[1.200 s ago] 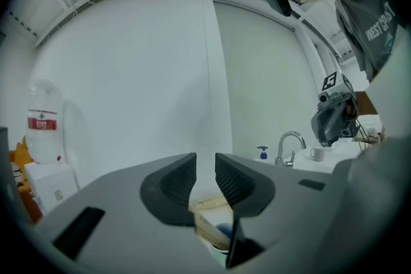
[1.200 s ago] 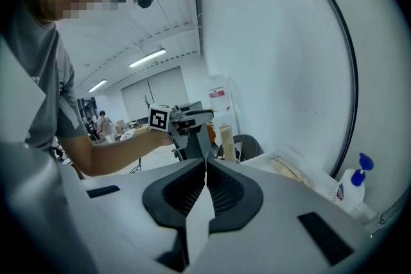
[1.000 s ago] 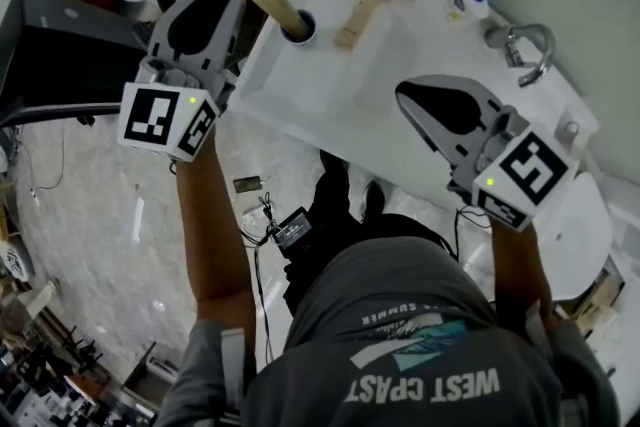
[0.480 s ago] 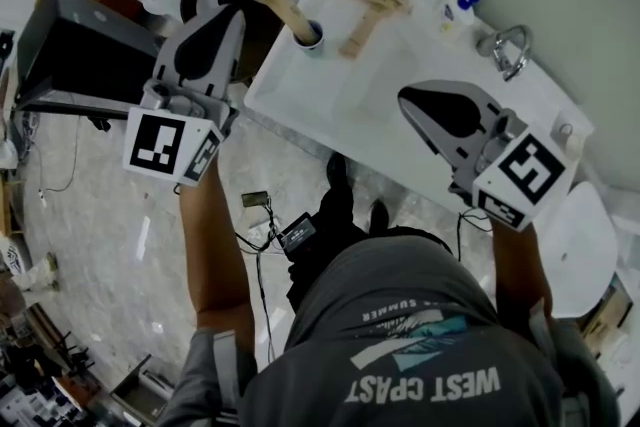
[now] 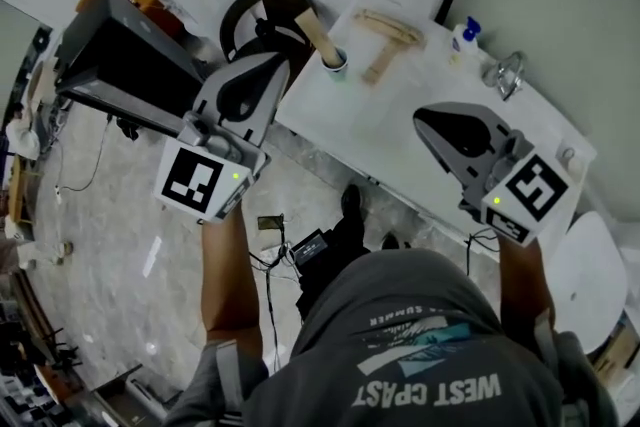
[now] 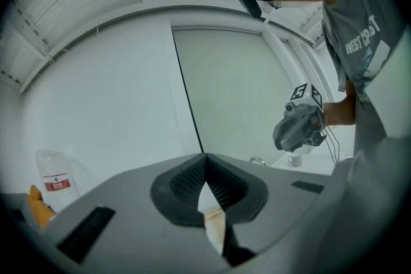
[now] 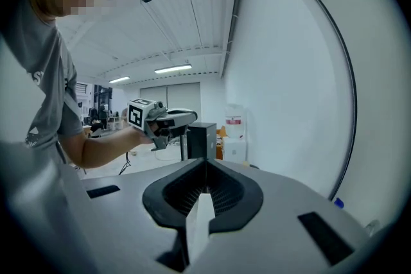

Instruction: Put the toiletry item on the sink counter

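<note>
Left gripper withdrawn; toiletry item just beyond, in cup.

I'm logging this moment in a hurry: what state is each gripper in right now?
Left gripper: shut, nothing between its jaws.
Right gripper: shut, nothing between its jaws.

white counter bears wooden rack, bottle.
</note>
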